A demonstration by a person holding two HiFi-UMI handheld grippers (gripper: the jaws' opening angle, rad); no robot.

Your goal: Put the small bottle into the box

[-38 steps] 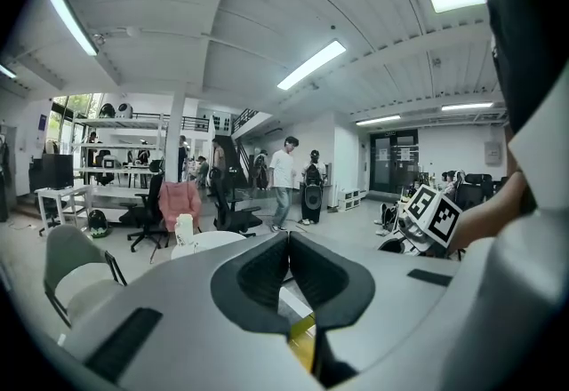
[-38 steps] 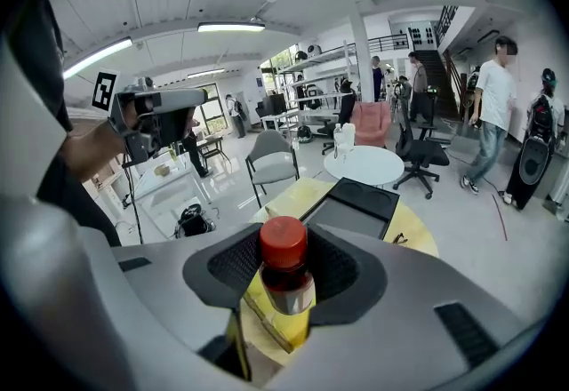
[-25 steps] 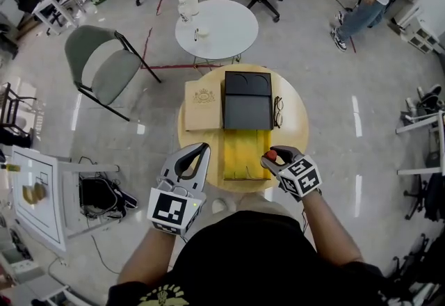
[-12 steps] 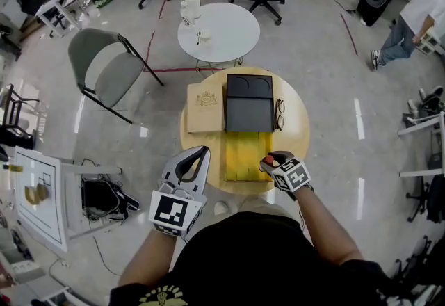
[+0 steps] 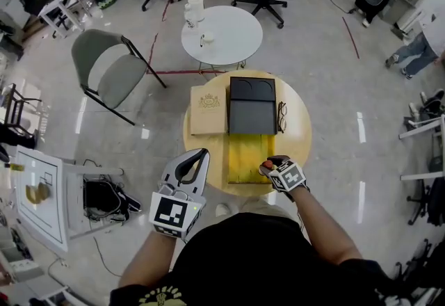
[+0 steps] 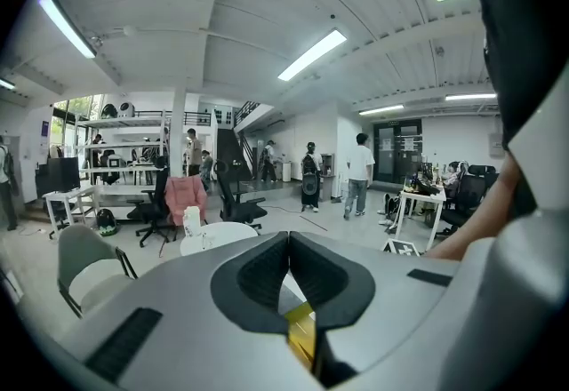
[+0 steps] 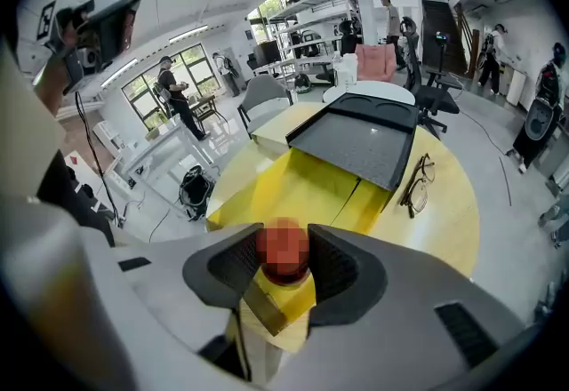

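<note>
While my right gripper point(image 5: 271, 162) clamps the bottle point(image 7: 283, 258) by its red cap at the lower-right edge of the box point(image 5: 245, 148) and my left gripper point(image 6: 286, 267) sits closed on nothing, I judge it light and slippery, safer gripped lower.

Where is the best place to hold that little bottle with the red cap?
By its round red cap, from the sides, as the right gripper does now: the bottle hangs upright with its yellow body below the jaws, free to go down into the open box.
</note>
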